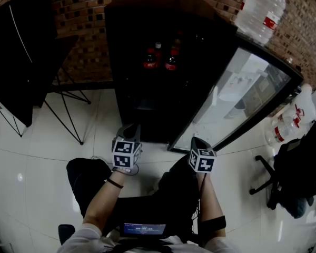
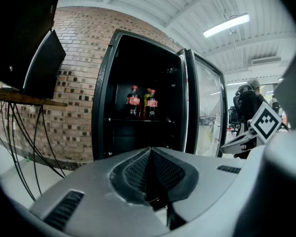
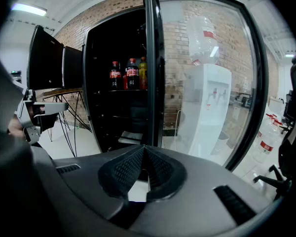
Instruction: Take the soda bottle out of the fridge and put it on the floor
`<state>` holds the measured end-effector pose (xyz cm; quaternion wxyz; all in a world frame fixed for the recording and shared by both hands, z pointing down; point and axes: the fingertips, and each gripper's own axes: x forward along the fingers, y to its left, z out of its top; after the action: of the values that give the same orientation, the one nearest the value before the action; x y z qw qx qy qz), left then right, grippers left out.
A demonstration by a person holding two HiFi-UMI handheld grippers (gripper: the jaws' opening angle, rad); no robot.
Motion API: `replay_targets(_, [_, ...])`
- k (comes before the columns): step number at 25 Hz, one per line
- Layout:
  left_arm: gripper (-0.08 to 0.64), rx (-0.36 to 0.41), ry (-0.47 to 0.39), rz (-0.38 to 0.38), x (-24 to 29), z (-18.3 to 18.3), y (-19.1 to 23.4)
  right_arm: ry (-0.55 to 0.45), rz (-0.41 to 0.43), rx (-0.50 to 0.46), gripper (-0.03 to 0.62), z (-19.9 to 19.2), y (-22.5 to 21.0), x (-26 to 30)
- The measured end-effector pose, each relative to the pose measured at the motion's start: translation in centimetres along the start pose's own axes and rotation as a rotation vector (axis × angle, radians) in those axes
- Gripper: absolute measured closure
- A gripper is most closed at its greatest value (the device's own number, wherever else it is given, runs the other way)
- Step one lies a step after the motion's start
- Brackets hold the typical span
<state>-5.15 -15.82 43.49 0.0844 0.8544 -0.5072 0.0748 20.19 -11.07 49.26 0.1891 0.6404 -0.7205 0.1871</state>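
Looking into the open fridge [image 1: 127, 109]: too dark inside to trace more than the edge of one shelf [image 2: 138, 119]. Can pick out two soda bottles [image 1: 151, 58], red-labelled and red-capped, standing upright side by side on that upper shelf, with a yellowish bottle [image 3: 143, 72] just behind them, half covered. Cannot read the labels, and in the head view the lower ends are lost in shadow. Glass door [image 1: 247, 94] swung out to the right, its lower corner hidden behind the gripper body in the right gripper view. Through the glass, only a pale, washed-out water dispenser [image 3: 207, 107].

Left gripper [image 2: 150, 154] held low in front of the fridge, jaws pressed together with nothing between them. Right gripper [image 3: 144, 149] beside it, jaws likewise meeting at the tips and empty, aimed near the door's edge. Soda bottles well apart from both pairs of jaws: higher up and deeper in, just left of the left jaws' line, and up to the left of the right jaws. White floor [image 1: 95, 136] beneath both.
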Motion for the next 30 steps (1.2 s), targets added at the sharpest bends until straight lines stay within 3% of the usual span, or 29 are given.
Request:
replay_targets(12, [0.543, 0.140, -0.102, -0.010, 4.9, 10.8, 0.0, 0.007, 0.000, 0.004, 0.572, -0.3, -0.2, -0.4])
replay_targets(19, [0.387, 0.167, -0.138, 0.040, 8.5, 16.2, 2.1, 0.008, 0.003, 0.005, 0.572, -0.4, -0.2, -0.3])
replay_targets(30, [0.297, 0.161, -0.099, 0.070, 14.2, 20.4, 4.2, 0.013, 0.004, 0.000, 0.572, -0.2, -0.1, -0.2])
